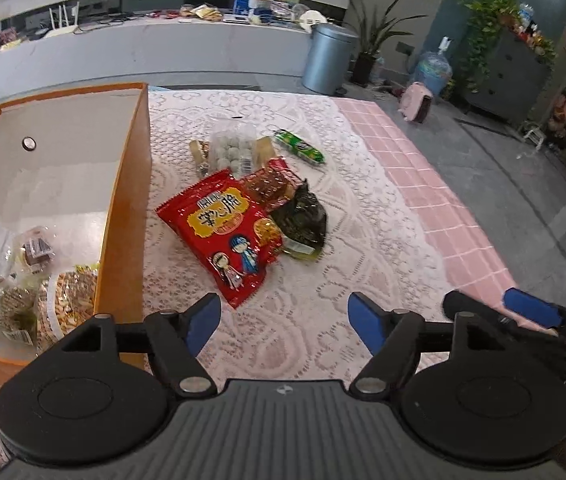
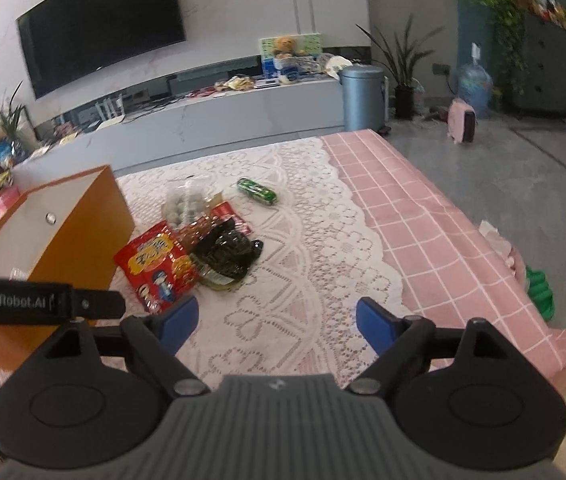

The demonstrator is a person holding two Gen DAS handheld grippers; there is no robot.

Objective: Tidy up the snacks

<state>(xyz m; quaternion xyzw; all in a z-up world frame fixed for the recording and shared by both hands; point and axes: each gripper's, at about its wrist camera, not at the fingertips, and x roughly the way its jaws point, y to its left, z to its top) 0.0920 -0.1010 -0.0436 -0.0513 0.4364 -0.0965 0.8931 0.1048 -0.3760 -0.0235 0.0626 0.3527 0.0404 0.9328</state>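
Observation:
An orange box (image 1: 123, 216) (image 2: 83, 236) stands at the left on the lace cloth, with several snack packets (image 1: 23, 280) inside. A pile of snacks lies to its right: a red bag (image 1: 223, 236) (image 2: 159, 264), a dark green packet (image 1: 303, 216) (image 2: 225, 254), a brown-red packet (image 1: 267, 184), a clear pack of pale balls (image 1: 231, 148) (image 2: 183, 200) and a green roll (image 1: 299, 146) (image 2: 257, 191). My left gripper (image 1: 285, 324) is open and empty, just in front of the red bag. My right gripper (image 2: 277, 324) is open and empty, right of the pile; it shows in the left wrist view (image 1: 487, 306).
The table has a white lace cloth (image 1: 323, 300) over a pink checked cloth (image 2: 423, 220). Its right edge drops to a grey floor. Beyond the far edge are a low TV cabinet (image 2: 223, 112), a grey bin (image 2: 363, 98) and potted plants.

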